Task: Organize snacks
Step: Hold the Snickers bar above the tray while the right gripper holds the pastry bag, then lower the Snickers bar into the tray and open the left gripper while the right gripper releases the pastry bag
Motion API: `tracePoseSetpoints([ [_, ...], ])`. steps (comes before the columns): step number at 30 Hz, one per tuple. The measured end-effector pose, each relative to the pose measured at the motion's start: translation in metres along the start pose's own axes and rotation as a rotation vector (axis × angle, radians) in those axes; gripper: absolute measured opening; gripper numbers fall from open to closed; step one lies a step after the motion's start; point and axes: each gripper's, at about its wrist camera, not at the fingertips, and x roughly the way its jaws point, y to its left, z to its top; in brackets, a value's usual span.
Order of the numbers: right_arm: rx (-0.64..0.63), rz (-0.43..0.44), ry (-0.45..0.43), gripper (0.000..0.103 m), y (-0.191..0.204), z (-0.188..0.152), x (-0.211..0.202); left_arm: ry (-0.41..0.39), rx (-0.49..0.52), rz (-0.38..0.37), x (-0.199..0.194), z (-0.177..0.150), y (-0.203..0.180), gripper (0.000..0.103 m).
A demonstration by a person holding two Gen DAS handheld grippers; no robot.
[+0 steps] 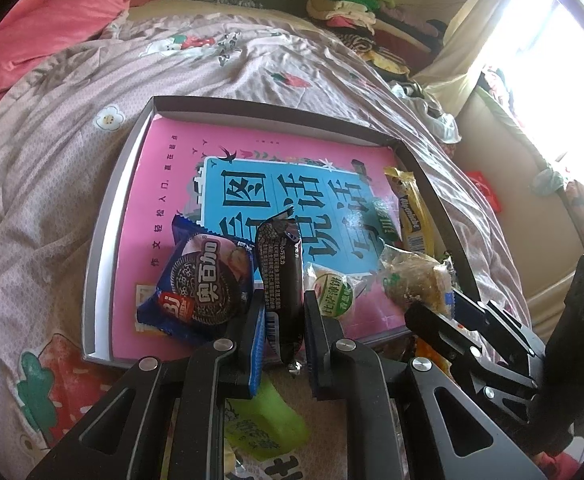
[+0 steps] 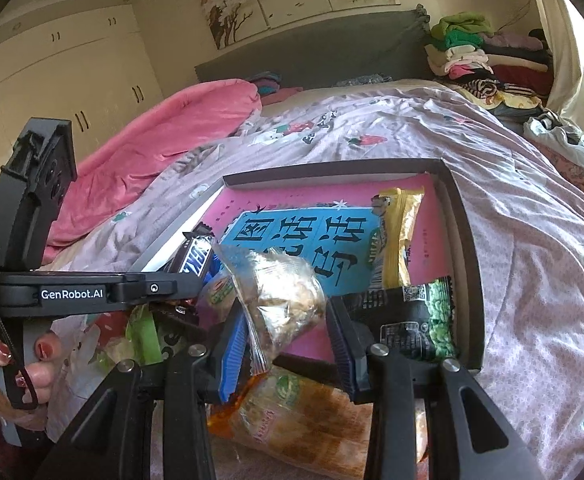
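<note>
A shallow grey box (image 1: 104, 248) lies on the bed with a pink and blue book (image 1: 164, 200) lining it. My left gripper (image 1: 284, 308) is shut on a dark chocolate bar (image 1: 282, 272) at the box's near edge. A blue Oreo packet (image 1: 204, 284) lies left of it, a small green-and-white packet (image 1: 332, 292) to the right. My right gripper (image 2: 286, 316) is shut on a clear-wrapped brown snack (image 2: 288, 292) above the box's (image 2: 468, 260) near edge. In the box lie a yellow candy stick (image 2: 398, 236) and a green pea packet (image 2: 424, 316).
Loose snacks lie on the bedspread in front of the box: a green packet (image 1: 264, 420) and an orange-tinted packet (image 2: 300, 412). A pink quilt (image 1: 52, 28) sits at the far left, folded clothes (image 1: 352, 4) at the far right. A person's hand (image 2: 20, 360) holds the left gripper's handle.
</note>
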Motion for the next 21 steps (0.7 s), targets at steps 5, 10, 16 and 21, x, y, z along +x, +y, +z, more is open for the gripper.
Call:
tracePoseSetpoints([
  [5, 0.008, 0.005, 0.0, 0.04, -0.0002, -0.0008, -0.0009, 0.002, 0.0, 0.001, 0.0002, -0.0001, 0.0001, 0.017],
  [10, 0.019, 0.012, 0.003, 0.04, -0.0009, -0.0012, -0.0013, 0.004, 0.001, 0.002, 0.0002, -0.0005, 0.001, 0.017],
  [16, 0.027, 0.021, 0.008, 0.041, -0.0018, -0.002, -0.0029, 0.005, -0.002, 0.001, 0.0004, -0.0009, 0.0013, 0.017],
  [21, 0.023, 0.022, 0.007, 0.041, -0.0004, -0.0022, -0.0044, 0.007, -0.004, 0.001, 0.0008, -0.0015, 0.0017, 0.017],
])
